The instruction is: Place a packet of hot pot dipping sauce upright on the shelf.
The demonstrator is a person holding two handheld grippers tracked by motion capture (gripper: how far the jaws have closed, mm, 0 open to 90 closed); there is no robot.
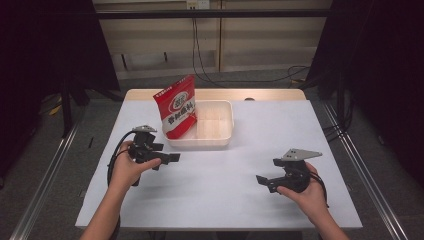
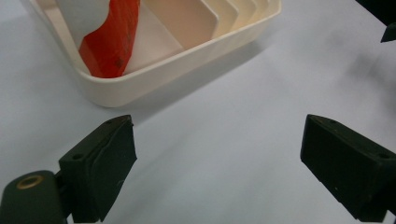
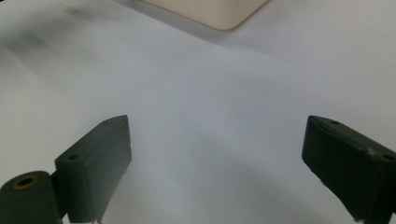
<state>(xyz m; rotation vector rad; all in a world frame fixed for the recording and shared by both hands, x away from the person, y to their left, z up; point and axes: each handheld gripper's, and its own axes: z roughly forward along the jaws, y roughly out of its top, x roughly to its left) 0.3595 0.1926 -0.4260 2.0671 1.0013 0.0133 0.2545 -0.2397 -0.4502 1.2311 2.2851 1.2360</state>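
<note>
A red and white snack bag [image 1: 176, 106] stands upright in the left end of a cream slotted tray [image 1: 220, 137] at the table's back middle. The left gripper view brings the bag [image 2: 112, 42] and the tray's rim [image 2: 154, 77] in close. My left gripper [image 1: 169, 159] hovers just in front of the tray's left corner, jaws wide apart and empty [image 2: 219, 163]. My right gripper [image 1: 262, 180] is held low at the front right, also open with nothing between its jaws [image 3: 215, 163], pointing left across the bare table.
The tray's corner [image 3: 219, 14] shows at the top of the right gripper view. The white table top [image 1: 250, 200] spreads between both hands. Cables trail from each gripper. Dark curtains and floor rails flank the table.
</note>
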